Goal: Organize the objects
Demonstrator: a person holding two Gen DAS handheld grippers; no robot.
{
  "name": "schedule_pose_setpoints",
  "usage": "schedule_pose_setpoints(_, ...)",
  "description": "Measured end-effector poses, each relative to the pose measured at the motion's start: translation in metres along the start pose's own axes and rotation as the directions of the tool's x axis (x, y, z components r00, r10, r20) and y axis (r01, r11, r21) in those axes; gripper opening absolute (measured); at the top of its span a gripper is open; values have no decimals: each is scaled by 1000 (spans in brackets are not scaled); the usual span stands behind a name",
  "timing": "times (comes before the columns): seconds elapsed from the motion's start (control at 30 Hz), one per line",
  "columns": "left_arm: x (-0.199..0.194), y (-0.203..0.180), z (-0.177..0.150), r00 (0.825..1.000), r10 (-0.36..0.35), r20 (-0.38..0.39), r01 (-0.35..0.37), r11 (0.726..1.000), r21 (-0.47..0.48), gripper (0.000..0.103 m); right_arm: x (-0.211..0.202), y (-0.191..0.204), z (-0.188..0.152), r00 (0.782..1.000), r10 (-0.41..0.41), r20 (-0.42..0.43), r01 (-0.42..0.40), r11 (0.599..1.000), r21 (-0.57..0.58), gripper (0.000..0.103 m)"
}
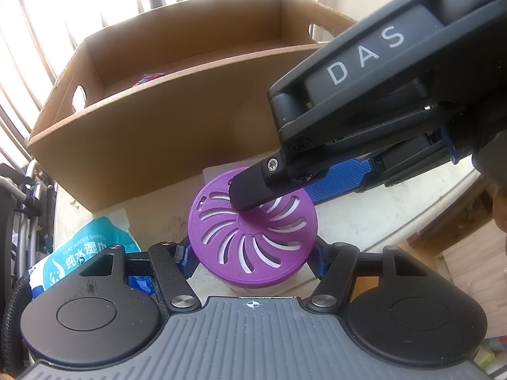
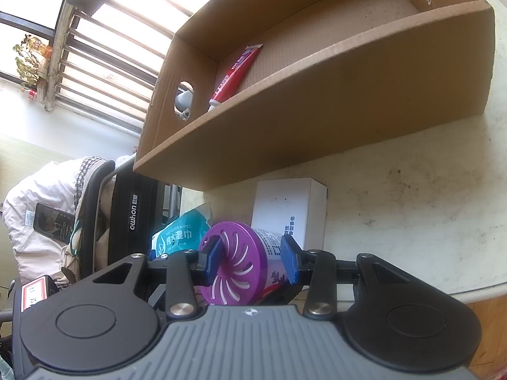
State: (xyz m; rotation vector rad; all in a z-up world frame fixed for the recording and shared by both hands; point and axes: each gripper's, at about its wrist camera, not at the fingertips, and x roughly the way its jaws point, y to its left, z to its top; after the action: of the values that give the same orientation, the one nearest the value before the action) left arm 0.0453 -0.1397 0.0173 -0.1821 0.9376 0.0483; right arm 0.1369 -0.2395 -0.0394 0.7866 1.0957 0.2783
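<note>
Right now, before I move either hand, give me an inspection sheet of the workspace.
Surface: pale table, stained.
Job's things: purple-lidded container between both pairs of jaws; cardboard box behind, holding a red tube.
Clutter: wipes pack, small white box.
Grippers: left gripper straddles the container, contact hidden; right gripper shut on it, one finger across the lid and one on the body.
Cables: nothing seen.
Surroundings: barred window, black chair beside the table.

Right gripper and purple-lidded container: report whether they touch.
Touching. The right wrist view shows the right gripper with blue fingers clamped on the purple-lidded container.
</note>
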Motion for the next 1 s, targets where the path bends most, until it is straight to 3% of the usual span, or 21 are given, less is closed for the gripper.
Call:
schedule_pose_setpoints(0.63, -4, 3, 3, 1000, -3, -1, 3, 1000, 3, 65, 1, -1, 1, 1000, -2, -9, 2, 1000, -2, 44)
schedule_pose_setpoints(1.0, -29, 6, 21, 1000, 10, 18, -10, 1000, 5, 65, -14, 20, 12, 1000, 0, -2, 0, 1000, -16, 44)
